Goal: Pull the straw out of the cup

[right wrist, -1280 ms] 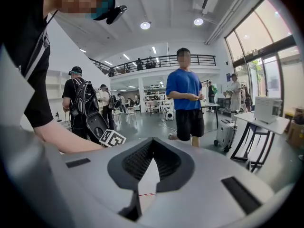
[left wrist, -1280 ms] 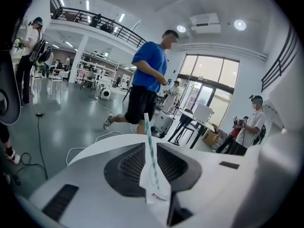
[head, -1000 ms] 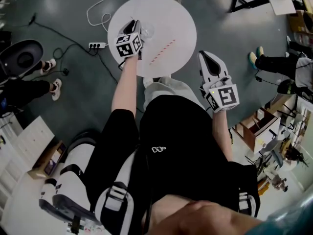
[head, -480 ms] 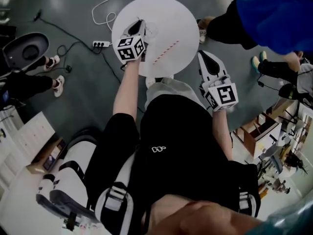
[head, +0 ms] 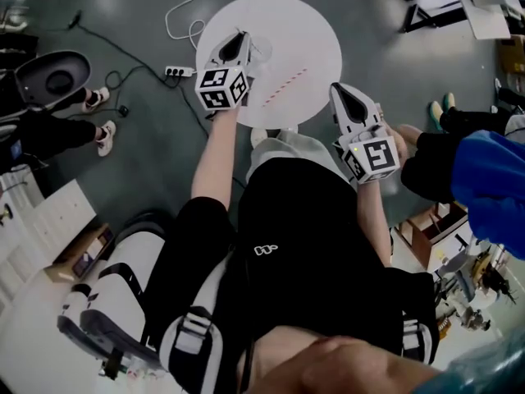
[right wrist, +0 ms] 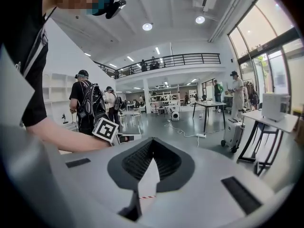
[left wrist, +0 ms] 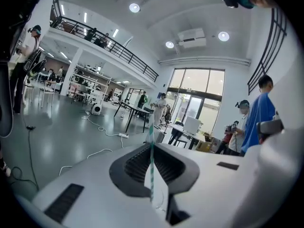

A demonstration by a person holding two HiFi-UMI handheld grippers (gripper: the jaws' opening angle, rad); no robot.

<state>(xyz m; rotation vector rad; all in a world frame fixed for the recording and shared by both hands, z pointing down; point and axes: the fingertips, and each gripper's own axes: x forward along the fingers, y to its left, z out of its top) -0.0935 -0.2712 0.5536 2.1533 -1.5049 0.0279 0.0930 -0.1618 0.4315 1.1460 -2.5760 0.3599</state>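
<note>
Left gripper [head: 243, 38] clamped on a green-striped straw [left wrist: 151, 165] (clear cup [head: 257, 52] faint, partly hidden); right gripper [head: 340, 90] jaws together, empty.

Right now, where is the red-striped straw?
In the head view the red-striped straw lies flat on the round white table, right of the clear cup and the left gripper, forward-left of the right gripper.

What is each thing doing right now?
cup: upright on the table.
green straw: upright, lower end in the cup.
left gripper: jaws shut on the green straw.
red straw: lying flat on the table.
right gripper: jaws shut, empty.
</note>
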